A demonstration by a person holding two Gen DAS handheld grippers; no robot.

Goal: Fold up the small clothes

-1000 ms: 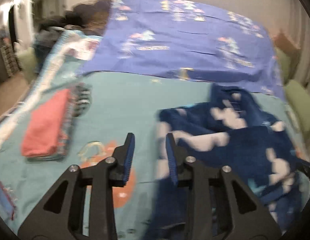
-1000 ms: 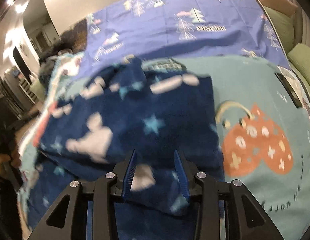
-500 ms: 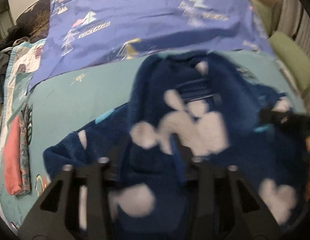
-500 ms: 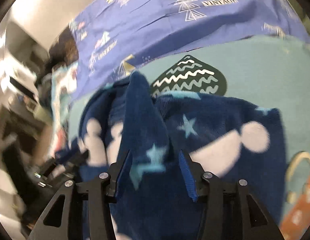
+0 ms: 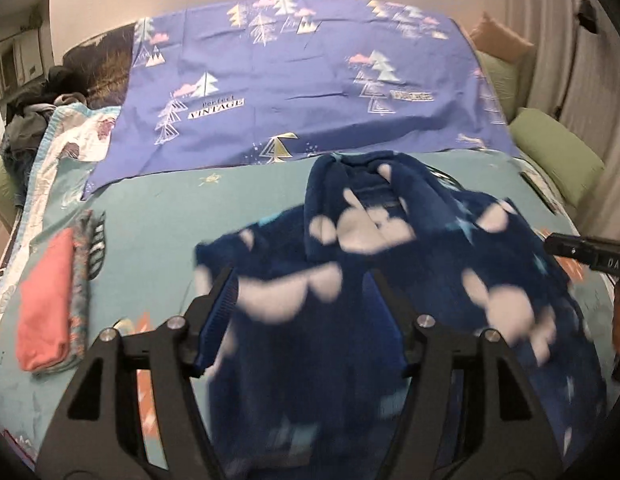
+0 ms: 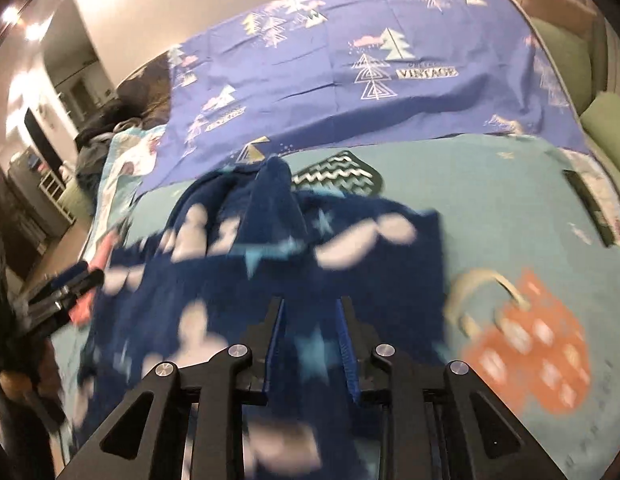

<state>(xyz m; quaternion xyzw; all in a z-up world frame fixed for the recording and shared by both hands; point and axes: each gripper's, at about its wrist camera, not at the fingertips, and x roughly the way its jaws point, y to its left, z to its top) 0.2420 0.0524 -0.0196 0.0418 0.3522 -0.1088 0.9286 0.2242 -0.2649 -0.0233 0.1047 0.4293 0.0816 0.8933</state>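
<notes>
Fleece garment (image 5: pixel 410 248): navy, printed with white blobs and pale blue stars; it looks like a small top or pyjama piece, though motion blur leaves the exact type unclear.
Location: heaped on the teal bedspread (image 5: pixel 158 208) near the middle of the bed, in front of the purple tree-print sheet (image 5: pixel 310 80); part of it stands up in a ridge at the far side.
Condition: rumpled and partly doubled over, not yet laid in a clean fold; edges are hard to trace in either view.
Handling, judged: soft, limp and light; thick pile should give the pads good purchase with little slip; nothing fragile. It will sag and drag wherever it is unsupported.
Where to take hold, judged: at two corners or along one hem, one gripper on each, so the cloth hangs flat and can be laid over itself; a pinch in the bunched middle would only lift a lump.
Left gripper (image 5: pixel 306 300): jaws opening, standing well apart, fleece between and below them, pads not pressing on it.
Right gripper (image 6: pixel 312 328): jaws closing, fleece between the blue pads; the pads show a gap and no firm pinch is seen yet.
Finished stack (image 5: pixel 50 296): folded coral piece lying on a patterned one, at the left side of the bed, well apart from the fleece.
Progress, judged: this garment is mid-fold.
</notes>
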